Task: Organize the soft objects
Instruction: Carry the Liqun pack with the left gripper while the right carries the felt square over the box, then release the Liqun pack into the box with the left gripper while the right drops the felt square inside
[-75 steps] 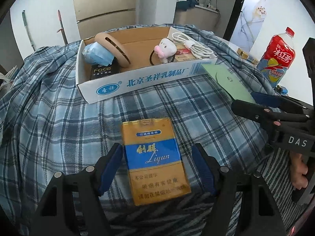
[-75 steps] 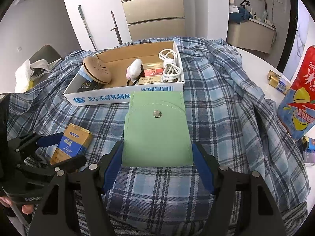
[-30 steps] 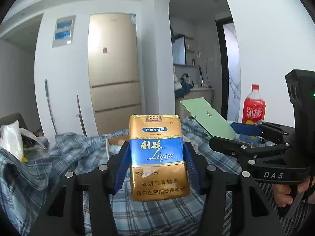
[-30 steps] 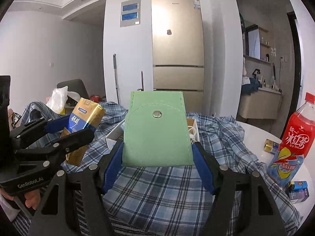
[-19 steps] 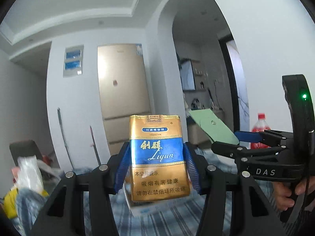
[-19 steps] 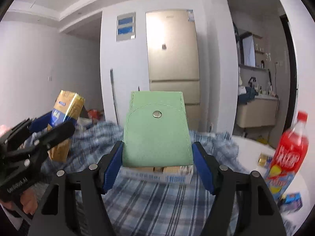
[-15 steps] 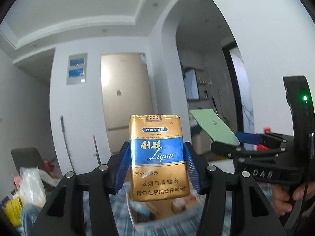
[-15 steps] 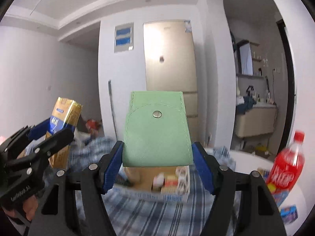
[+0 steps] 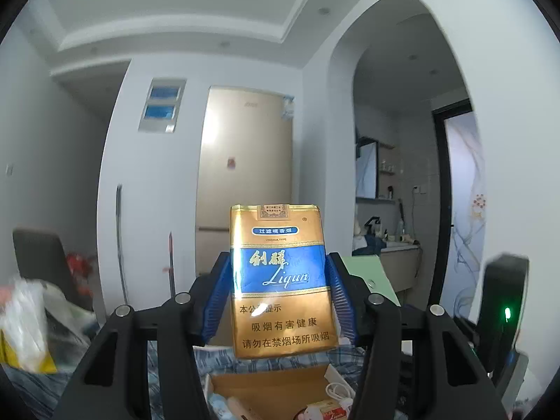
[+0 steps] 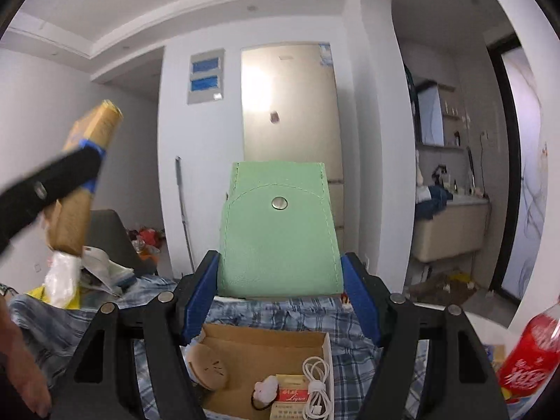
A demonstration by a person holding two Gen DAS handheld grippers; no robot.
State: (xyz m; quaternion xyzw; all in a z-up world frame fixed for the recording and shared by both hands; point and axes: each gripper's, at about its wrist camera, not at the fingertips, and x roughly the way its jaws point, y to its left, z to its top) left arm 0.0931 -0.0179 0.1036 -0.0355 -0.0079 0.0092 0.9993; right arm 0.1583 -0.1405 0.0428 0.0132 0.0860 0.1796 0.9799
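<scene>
Since the first earlier frames, the cigarette pack [image 9: 281, 281] has been clamped by the left gripper [image 9: 281, 299] and lifted off the plaid cloth [image 10: 280, 309]; the green pouch [image 10: 279, 236] has likewise been raised in the right gripper [image 10: 280, 301]. Both have been carried forward, so the cardboard box [image 10: 266, 344], previously far ahead, is now seen directly below them in both wrist views.
</scene>
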